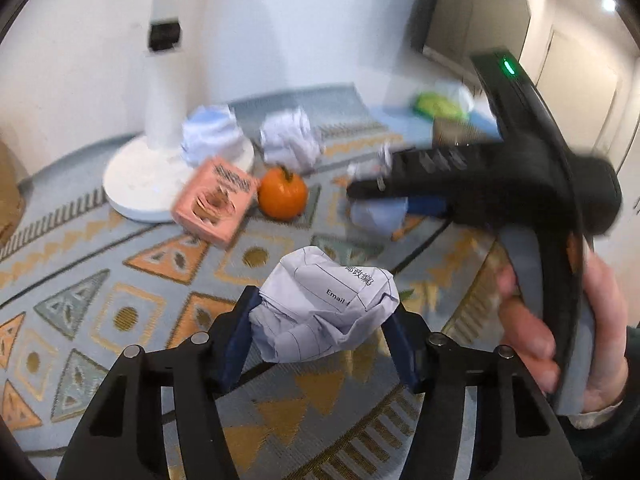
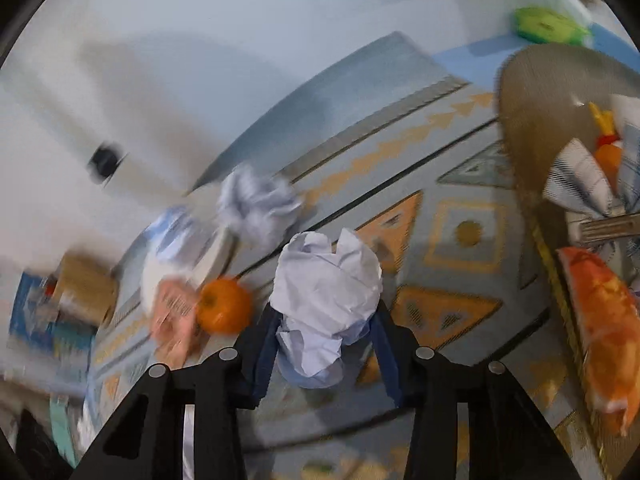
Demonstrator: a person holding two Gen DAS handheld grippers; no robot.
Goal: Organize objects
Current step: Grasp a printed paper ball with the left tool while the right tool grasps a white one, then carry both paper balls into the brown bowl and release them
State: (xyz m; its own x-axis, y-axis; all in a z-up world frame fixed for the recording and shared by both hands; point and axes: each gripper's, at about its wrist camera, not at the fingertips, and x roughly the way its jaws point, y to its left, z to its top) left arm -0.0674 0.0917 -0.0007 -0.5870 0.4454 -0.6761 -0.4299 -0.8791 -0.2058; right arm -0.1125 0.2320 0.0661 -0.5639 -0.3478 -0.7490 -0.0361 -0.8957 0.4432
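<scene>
My left gripper (image 1: 322, 320) is shut on a crumpled paper ball with printed text (image 1: 326, 308), held above the patterned rug. My right gripper (image 2: 324, 332) is shut on another crumpled white paper ball (image 2: 326, 292); it also shows in the left wrist view (image 1: 372, 196) at right, held by a hand, with its paper ball (image 1: 378, 216) below the fingers. On the rug lie an orange pumpkin (image 1: 282, 194) (image 2: 224, 306), a pink box (image 1: 214, 202) (image 2: 174, 316) and two more paper balls (image 1: 290, 138) (image 1: 212, 134).
A white lamp base (image 1: 136, 184) stands by the wall on the rug's far left. A brown basket (image 2: 532, 120) at right holds papers and an orange packet (image 2: 604, 332). A green object (image 2: 544, 24) lies by the far wall. A cardboard box (image 2: 86, 288) is at left.
</scene>
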